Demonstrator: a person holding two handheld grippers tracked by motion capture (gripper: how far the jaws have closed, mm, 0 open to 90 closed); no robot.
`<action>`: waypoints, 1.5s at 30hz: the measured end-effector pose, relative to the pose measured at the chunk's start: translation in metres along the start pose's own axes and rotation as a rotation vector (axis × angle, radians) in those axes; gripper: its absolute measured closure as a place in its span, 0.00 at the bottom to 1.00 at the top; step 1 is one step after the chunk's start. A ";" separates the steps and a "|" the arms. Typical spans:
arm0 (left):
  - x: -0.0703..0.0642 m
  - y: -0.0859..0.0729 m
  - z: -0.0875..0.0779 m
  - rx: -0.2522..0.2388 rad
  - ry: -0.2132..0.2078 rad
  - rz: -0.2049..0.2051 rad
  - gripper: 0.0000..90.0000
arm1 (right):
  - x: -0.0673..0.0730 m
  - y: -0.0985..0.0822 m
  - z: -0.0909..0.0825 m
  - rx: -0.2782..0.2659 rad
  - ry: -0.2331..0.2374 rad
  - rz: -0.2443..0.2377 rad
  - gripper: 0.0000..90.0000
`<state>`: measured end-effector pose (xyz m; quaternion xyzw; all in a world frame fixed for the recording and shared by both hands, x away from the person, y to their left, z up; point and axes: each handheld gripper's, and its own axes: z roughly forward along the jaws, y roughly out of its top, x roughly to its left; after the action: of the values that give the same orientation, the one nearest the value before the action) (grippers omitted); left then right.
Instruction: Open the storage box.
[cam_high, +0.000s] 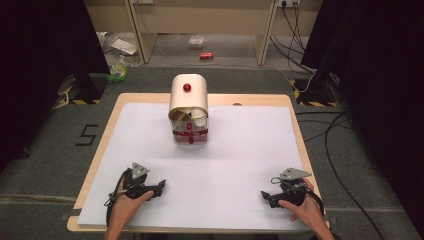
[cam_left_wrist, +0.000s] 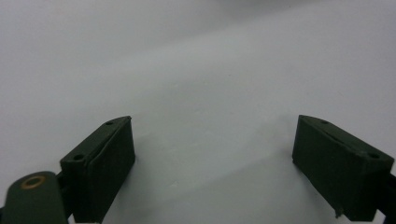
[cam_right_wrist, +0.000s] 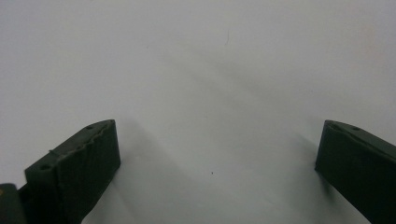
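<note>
Standing on grey floor: wooden table (cam_high: 113, 111), carrying a white sheet (cam_high: 240, 165) over most of its top. Sitting on the sheet's far middle: cream bread-box-like container (cam_high: 188, 107). Resting at the near corners: left gripper (cam_high: 161, 186), right gripper (cam_high: 265, 196).

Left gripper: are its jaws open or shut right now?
Open. In the left gripper view the left gripper has its two black jaws standing wide apart, with bare white table cover between them and nothing held.

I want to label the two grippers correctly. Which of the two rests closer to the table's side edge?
The right gripper. It rests close to the right edge of the table, while the left gripper lies farther in from the left edge.
</note>
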<state>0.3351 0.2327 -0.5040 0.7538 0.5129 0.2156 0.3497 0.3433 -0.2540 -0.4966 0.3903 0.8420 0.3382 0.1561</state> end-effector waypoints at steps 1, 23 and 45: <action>0.000 0.000 0.000 0.000 0.000 0.000 0.13 | 0.000 0.000 0.000 0.000 0.000 0.000 0.00; -0.015 0.018 -0.004 -0.144 -0.052 0.078 0.18 | 0.000 0.000 0.000 -0.002 -0.001 -0.001 0.00; -0.049 0.061 0.015 -0.301 -0.114 0.220 0.22 | 0.000 0.000 0.000 -0.002 -0.001 -0.001 0.00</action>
<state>0.3645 0.1686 -0.4664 0.7554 0.3688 0.2836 0.4615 0.3432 -0.2539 -0.4969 0.3901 0.8417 0.3386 0.1572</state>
